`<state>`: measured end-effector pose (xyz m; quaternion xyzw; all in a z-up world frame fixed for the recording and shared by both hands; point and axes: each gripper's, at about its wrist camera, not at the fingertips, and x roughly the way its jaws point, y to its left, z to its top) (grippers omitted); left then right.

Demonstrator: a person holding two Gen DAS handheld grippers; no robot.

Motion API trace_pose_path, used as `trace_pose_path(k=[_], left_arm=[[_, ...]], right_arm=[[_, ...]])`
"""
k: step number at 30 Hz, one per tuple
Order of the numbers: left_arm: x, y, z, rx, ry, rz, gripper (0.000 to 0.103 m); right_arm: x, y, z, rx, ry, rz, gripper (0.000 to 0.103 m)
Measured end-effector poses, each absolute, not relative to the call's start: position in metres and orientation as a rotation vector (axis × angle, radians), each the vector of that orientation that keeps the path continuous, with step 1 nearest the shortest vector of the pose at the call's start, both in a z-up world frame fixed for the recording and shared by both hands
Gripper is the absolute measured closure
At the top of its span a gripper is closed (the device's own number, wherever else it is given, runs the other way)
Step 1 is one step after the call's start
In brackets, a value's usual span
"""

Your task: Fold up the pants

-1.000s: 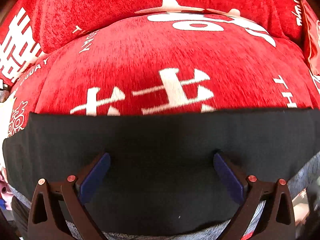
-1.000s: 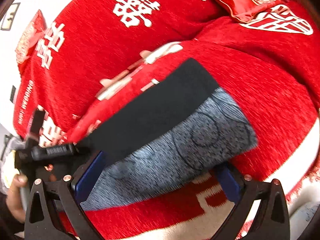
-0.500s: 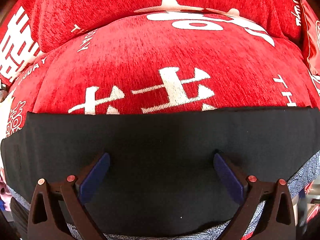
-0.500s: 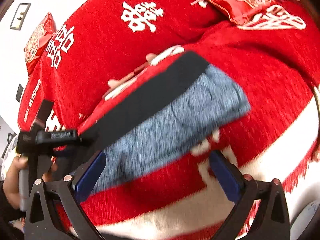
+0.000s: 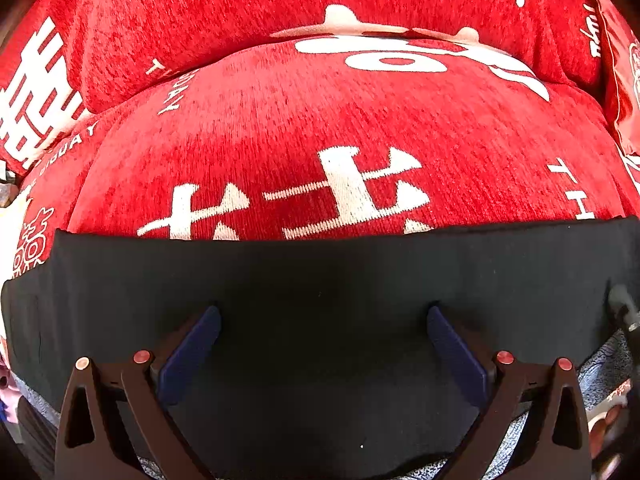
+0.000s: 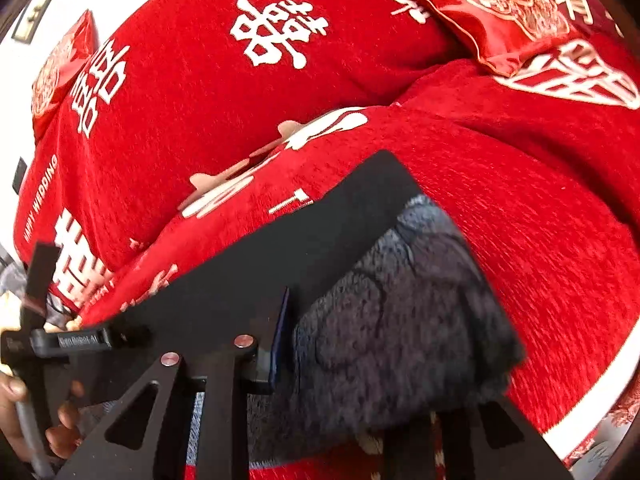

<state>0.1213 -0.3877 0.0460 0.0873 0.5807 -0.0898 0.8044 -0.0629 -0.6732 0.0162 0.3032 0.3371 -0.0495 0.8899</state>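
The pants lie folded on a red sofa: a black panel [image 5: 320, 280] over grey-blue patterned cloth [image 6: 400, 320]. In the left wrist view my left gripper [image 5: 323, 320] is open, its blue pads spread wide above the black panel and holding nothing. In the right wrist view my right gripper [image 6: 360, 344] has its jaws drawn together around the near edge of the grey-blue cloth. Its left pad [image 6: 280, 332] presses the cloth's side. Its right finger is hidden under the cloth. The left gripper's handle and the hand on it show in the right wrist view [image 6: 60, 340].
The red sofa cover [image 5: 320, 120] with white characters spreads under and behind the pants. A red embroidered cushion [image 6: 500, 12] lies at the back right. Another red cushion [image 6: 60, 68] stands at the far left by a white wall.
My right gripper has moved in onto the grey-blue cloth and gone from wide open to closed on its edge. My left gripper has stayed open over the black panel.
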Motion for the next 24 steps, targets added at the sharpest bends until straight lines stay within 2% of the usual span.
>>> trace_pose_path(k=[1, 3, 4, 6, 7, 9, 19, 22, 24], left_arm=[[0.121, -0.388, 0.046, 0.190, 1.237, -0.194, 0.000], [0.120, -0.388, 0.046, 0.188, 1.234, -0.194, 0.000], [0.120, -0.388, 0.046, 0.189, 1.233, -0.193, 0.000], [0.120, -0.388, 0.046, 0.189, 1.231, -0.193, 0.000], [0.120, -0.388, 0.046, 0.190, 1.229, -0.193, 0.000], [0.119, -0.389, 0.046, 0.191, 1.220, -0.194, 0.000], [0.114, -0.372, 0.071, 0.178, 1.186, -0.184, 0.000], [0.109, -0.380, 0.051, 0.246, 1.241, -0.213, 0.000], [0.109, -0.381, 0.051, 0.246, 1.198, -0.226, 0.000]], right_arm=[[-0.060, -0.674, 0.017, 0.645, 0.692, -0.091, 0.044], [-0.048, -0.667, 0.021, 0.572, 0.734, -0.114, 0.045], [-0.041, -0.658, 0.026, 0.493, 0.774, -0.136, 0.059], [-0.036, -0.648, 0.032, 0.431, 0.810, -0.146, 0.077], [-0.038, -0.645, 0.039, 0.410, 0.801, -0.147, 0.083], [-0.043, -0.640, 0.054, 0.404, 0.774, -0.123, 0.088], [-0.037, -0.559, 0.136, 0.056, 0.712, -0.149, 0.088], [-0.031, -0.536, 0.147, -0.025, 0.716, -0.170, 0.088], [-0.027, -0.526, 0.146, -0.070, 0.734, -0.176, 0.088]])
